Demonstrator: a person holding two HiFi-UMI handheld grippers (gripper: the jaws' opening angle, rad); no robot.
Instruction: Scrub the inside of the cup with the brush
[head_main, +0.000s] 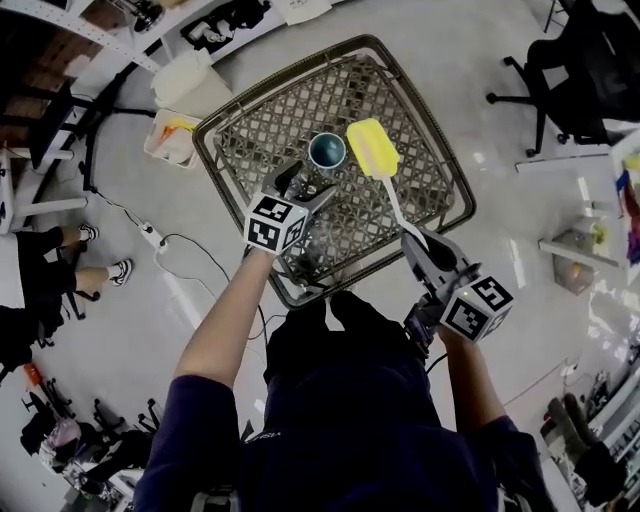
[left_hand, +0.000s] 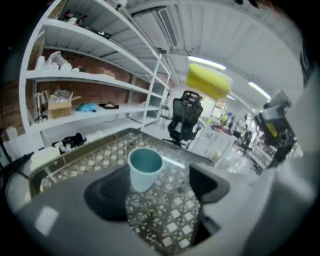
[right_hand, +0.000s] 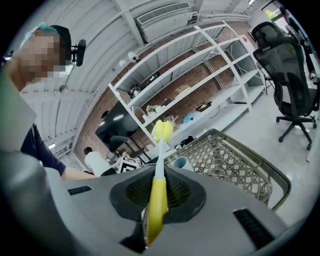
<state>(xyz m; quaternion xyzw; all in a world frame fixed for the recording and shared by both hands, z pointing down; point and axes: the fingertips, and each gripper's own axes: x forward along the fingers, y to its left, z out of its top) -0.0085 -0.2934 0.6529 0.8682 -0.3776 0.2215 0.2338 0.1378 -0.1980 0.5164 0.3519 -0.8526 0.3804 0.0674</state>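
A teal cup (head_main: 327, 150) stands upright on the lattice-topped table (head_main: 400, 95). My left gripper (head_main: 305, 188) is just on the near side of it, jaws wide apart with nothing pressed between them. In the left gripper view the cup (left_hand: 145, 168) sits just beyond the fingertips, nearer the left finger (left_hand: 106, 194). My right gripper (head_main: 427, 250) is shut on the yellow handle of a brush (right_hand: 156, 205). Its white neck reaches up to a yellow brush head (head_main: 372, 147), which is right of the cup and looks raised above the table. The brush head (left_hand: 209, 82) also shows in the left gripper view.
The table has a raised dark rim (head_main: 205, 140). On the floor at the far left lie a white tub (head_main: 185, 72) and a small tray (head_main: 170, 137). A cable with a power strip (head_main: 150, 235) is nearby. Office chairs (head_main: 575, 70) stand far right. A person's legs (head_main: 45, 275) are at the left.
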